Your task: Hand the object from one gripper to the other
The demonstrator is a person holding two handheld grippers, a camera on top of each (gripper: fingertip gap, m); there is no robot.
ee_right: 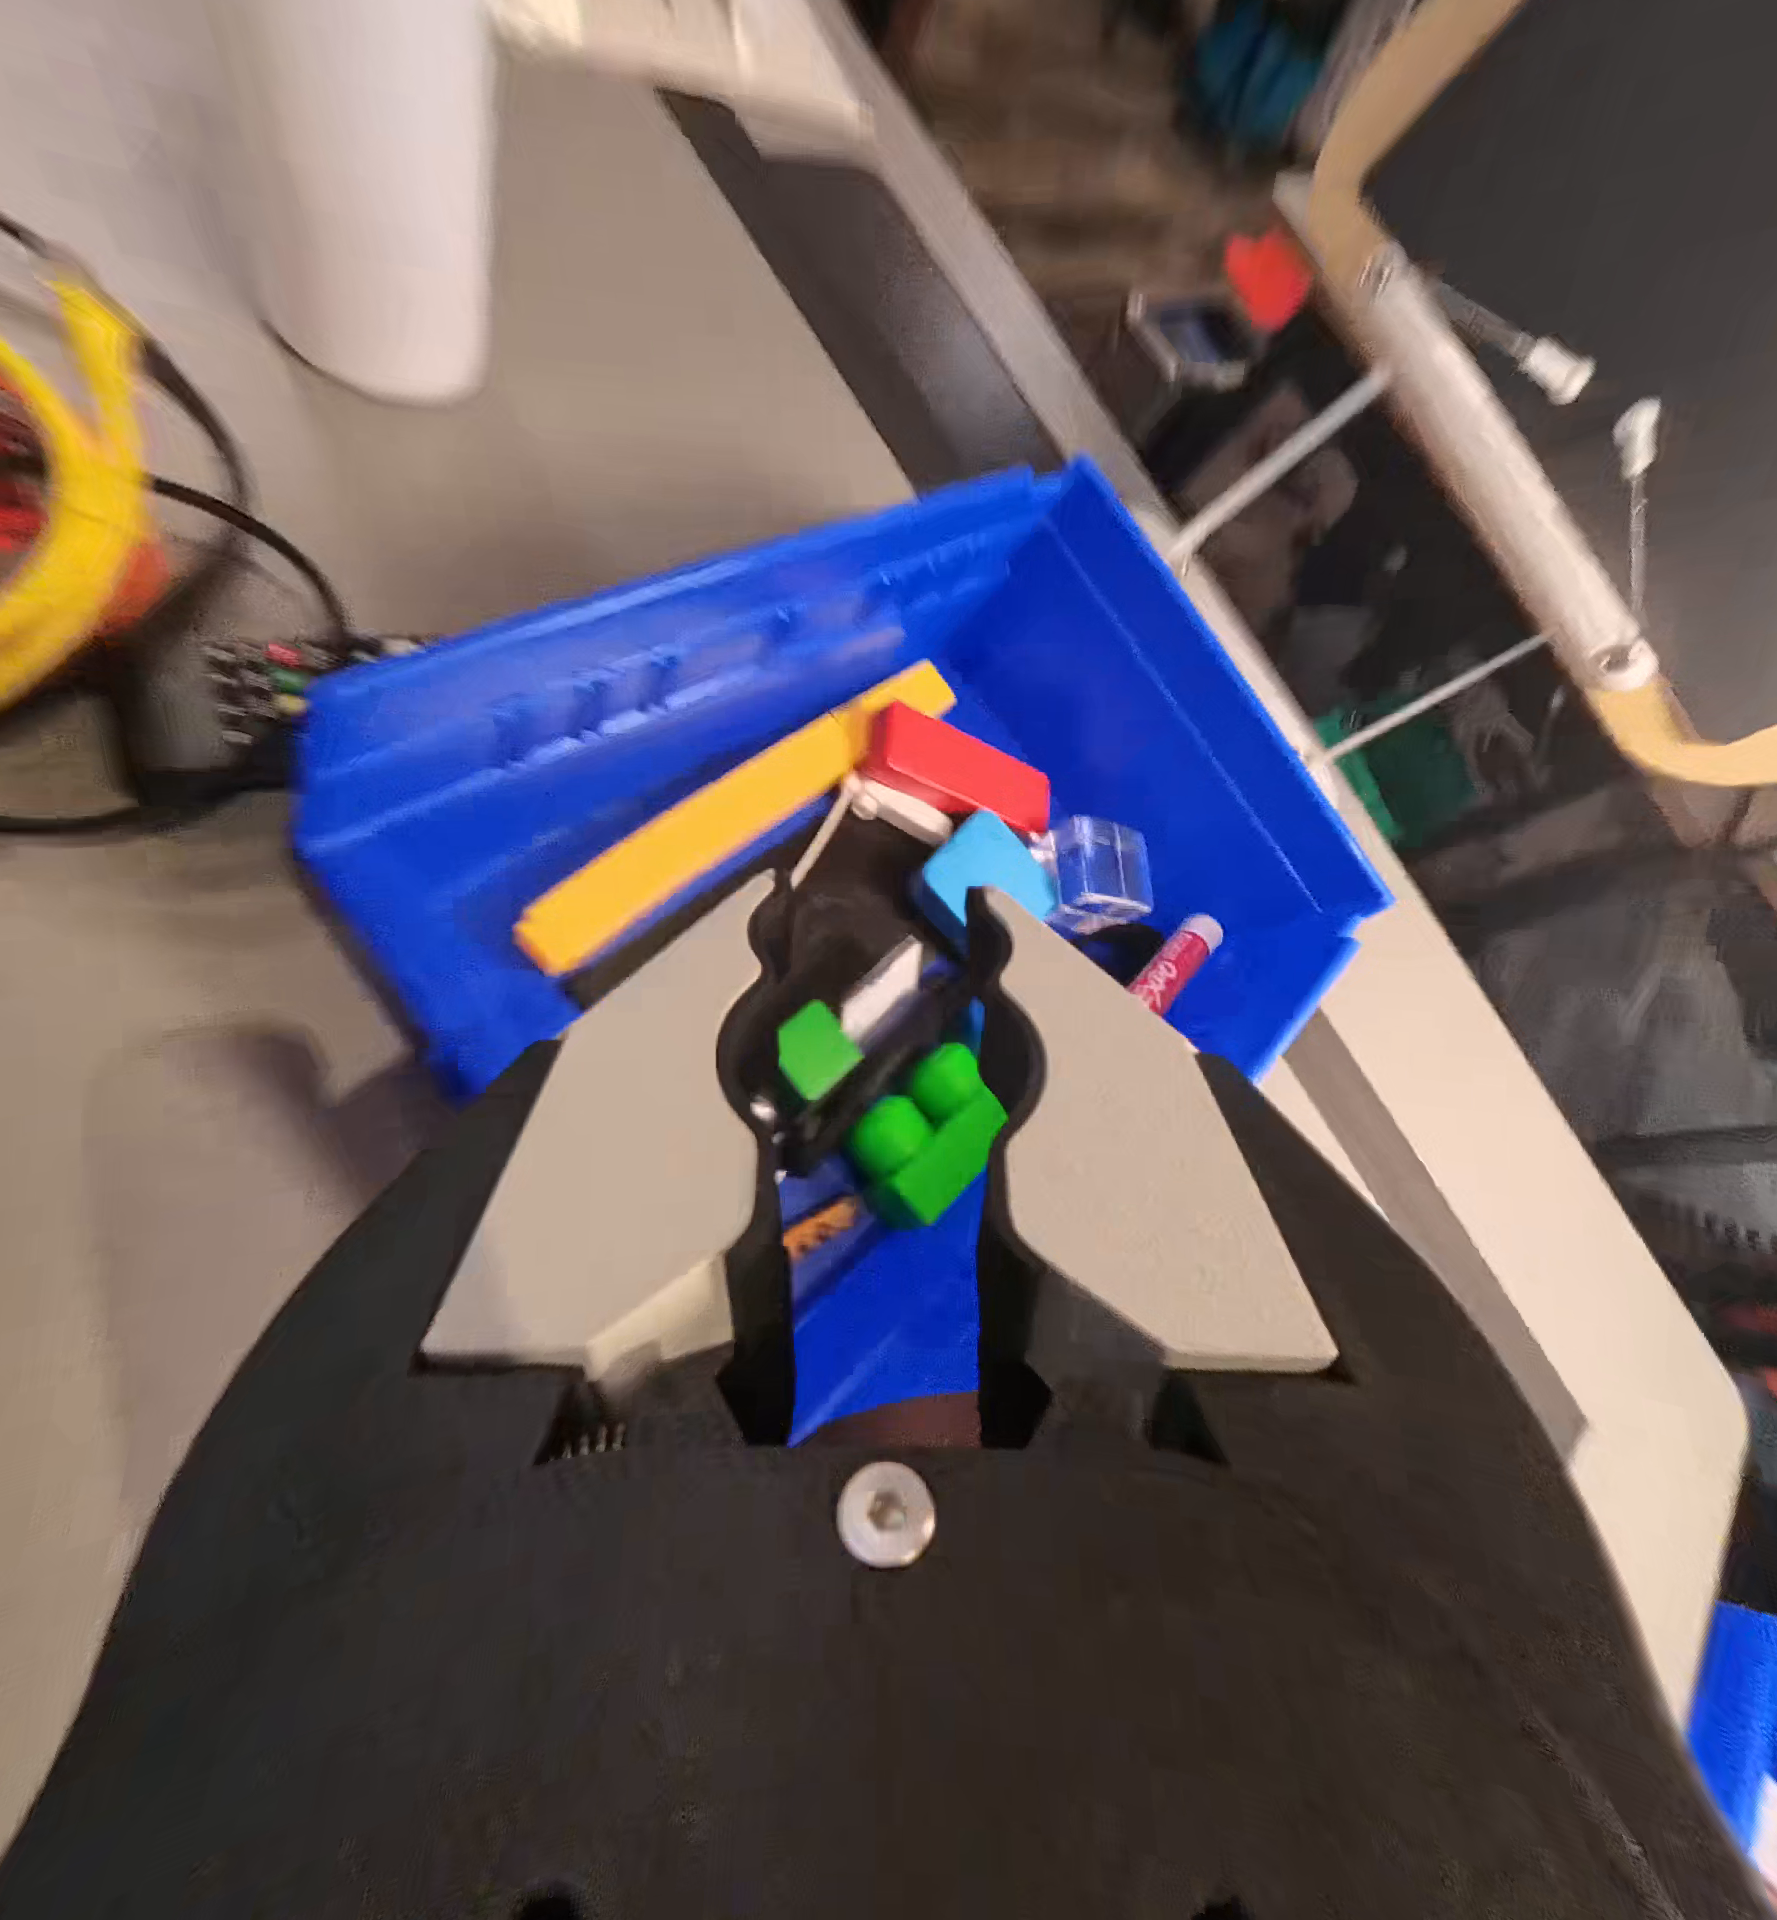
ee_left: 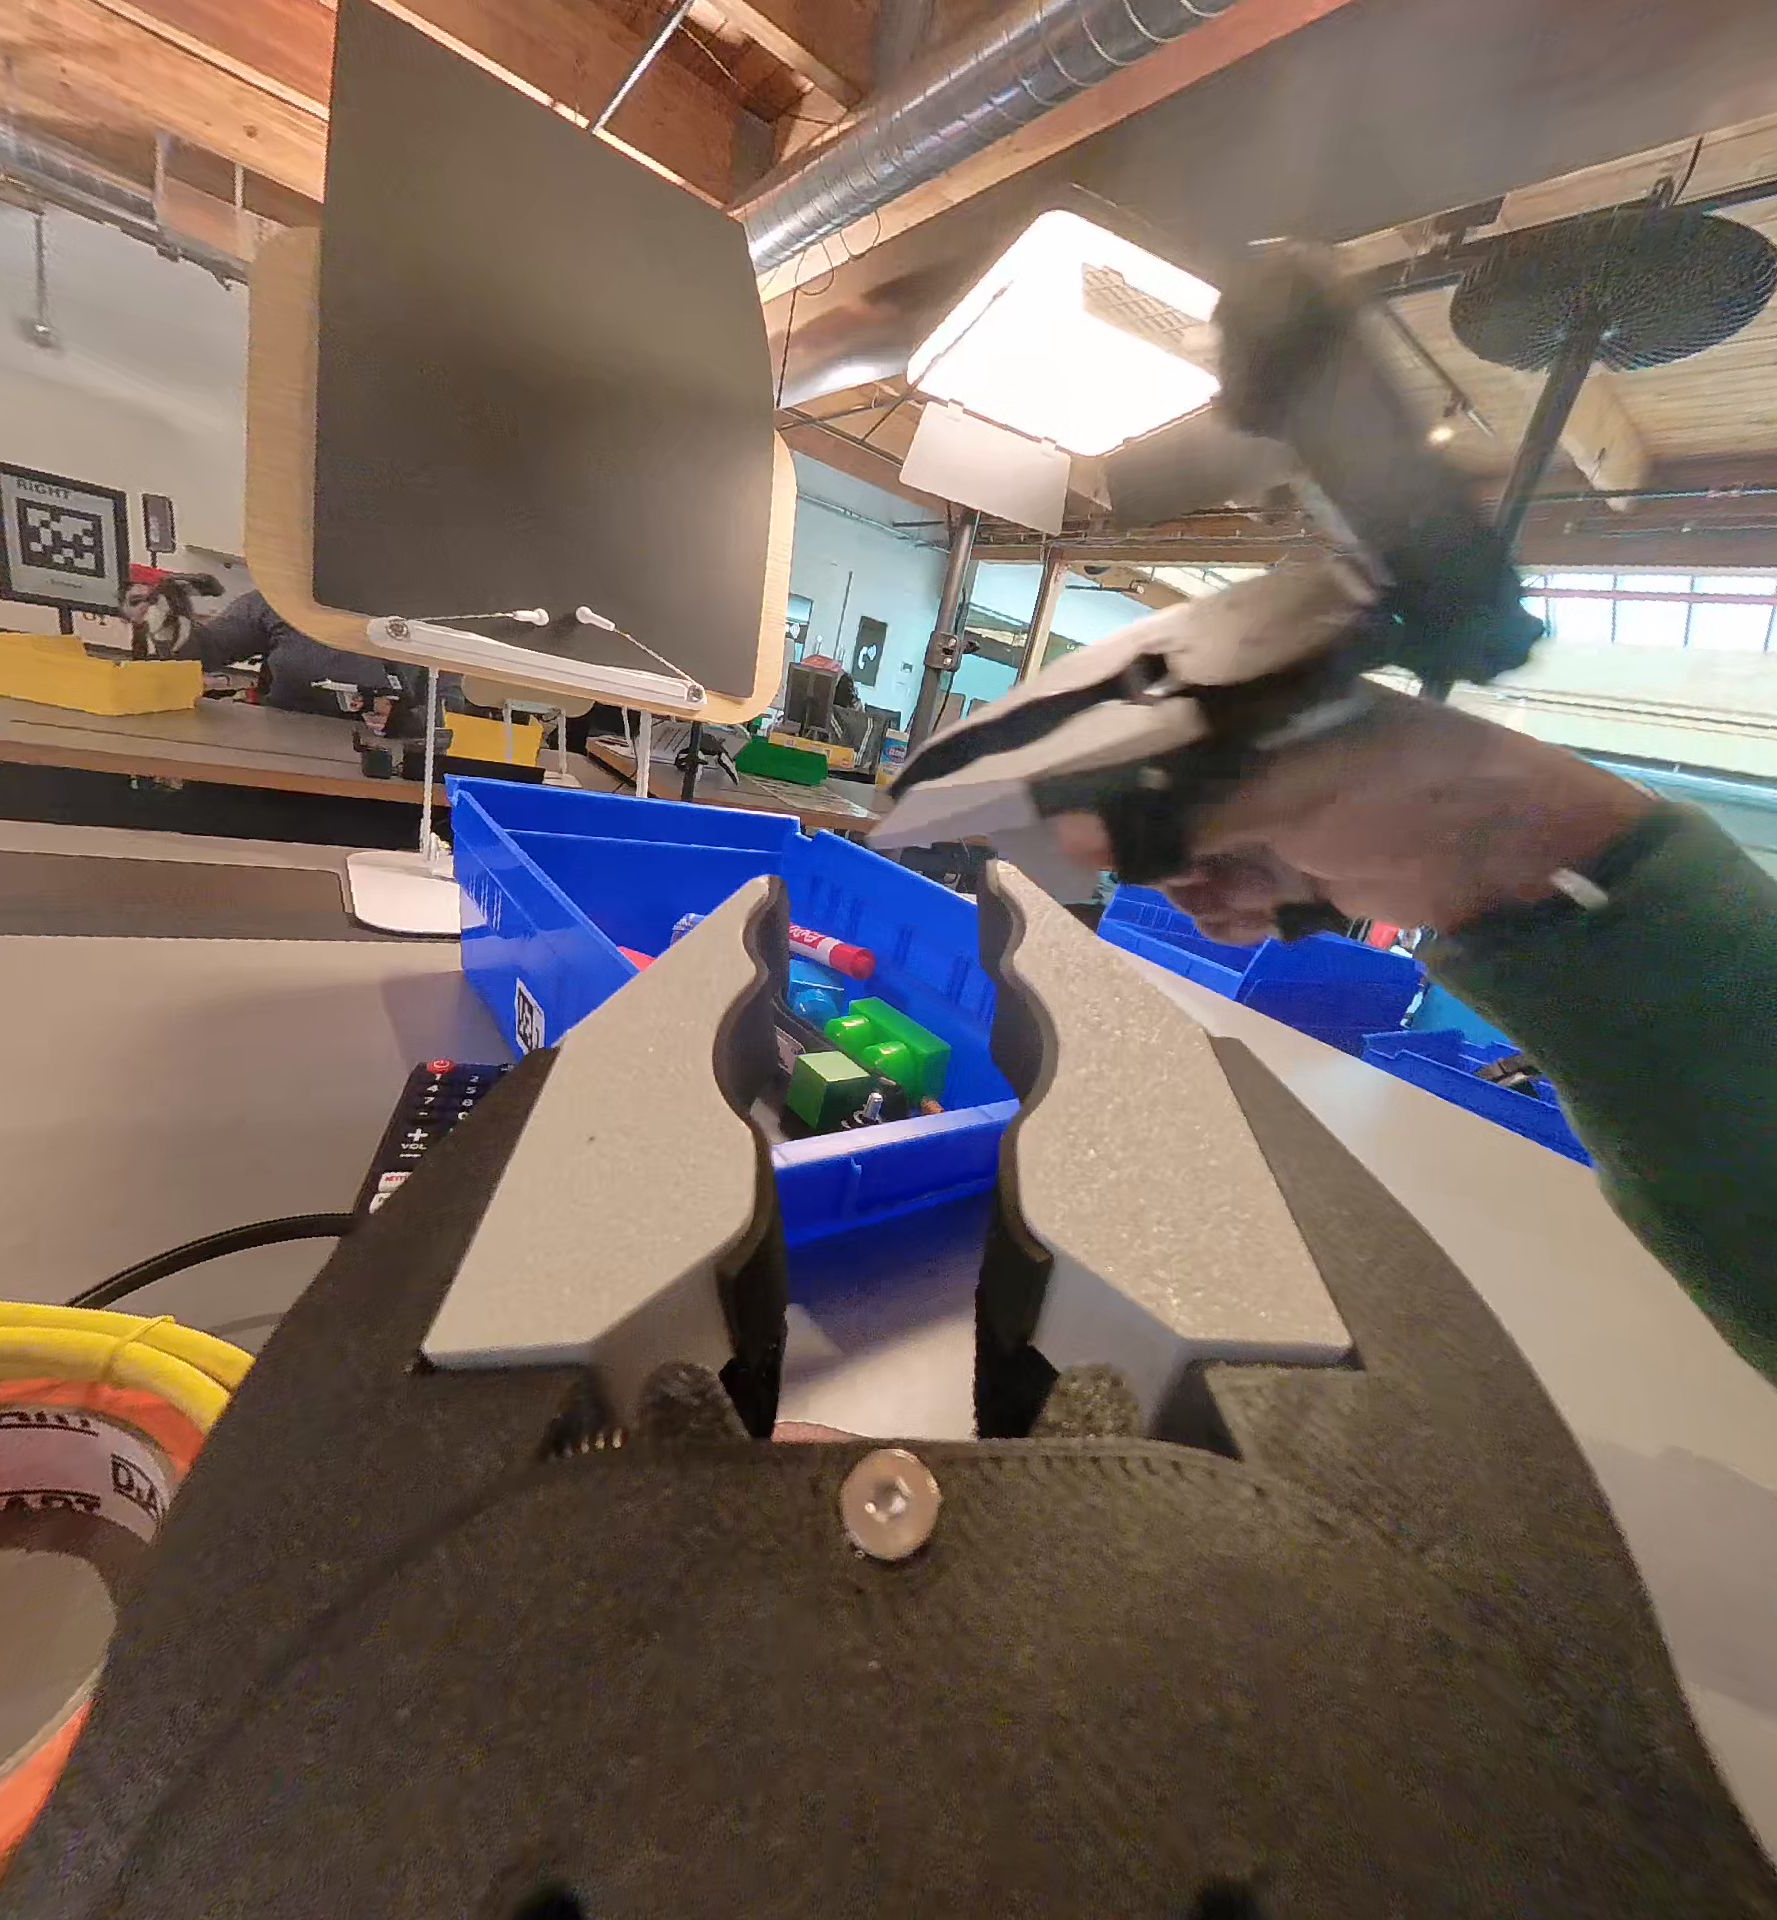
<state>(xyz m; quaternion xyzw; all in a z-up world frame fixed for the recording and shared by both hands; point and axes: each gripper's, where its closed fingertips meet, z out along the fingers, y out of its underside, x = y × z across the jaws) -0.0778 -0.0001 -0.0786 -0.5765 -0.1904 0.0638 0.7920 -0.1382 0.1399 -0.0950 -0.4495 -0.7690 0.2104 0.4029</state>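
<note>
A blue bin [ee_left: 603, 883] on the grey table holds several small items. Among them are a green two-stud brick [ee_left: 899, 1034], a green cube [ee_left: 827, 1086] and a red marker [ee_left: 832, 951]. My left gripper [ee_left: 879, 894] is open and empty, low over the table just short of the bin. My right gripper [ee_left: 899, 800], held by a hand, angles down over the bin's far right side and is blurred. In the right wrist view my right gripper [ee_right: 873, 894] is open and empty above the bin [ee_right: 1123, 644]. Between its fingers show the green brick [ee_right: 925, 1143] and green cube [ee_right: 816, 1049].
The bin also holds a yellow bar [ee_right: 697, 831], a red block [ee_right: 951, 769], a light blue block [ee_right: 977, 868] and a clear cube [ee_right: 1102, 868]. A remote [ee_left: 432, 1122], a yellow cable coil [ee_left: 84, 1351], a black board on a stand [ee_left: 541, 416] and more blue bins [ee_left: 1331, 987] surround it. Tip to tip, the grippers are about 15 cm apart.
</note>
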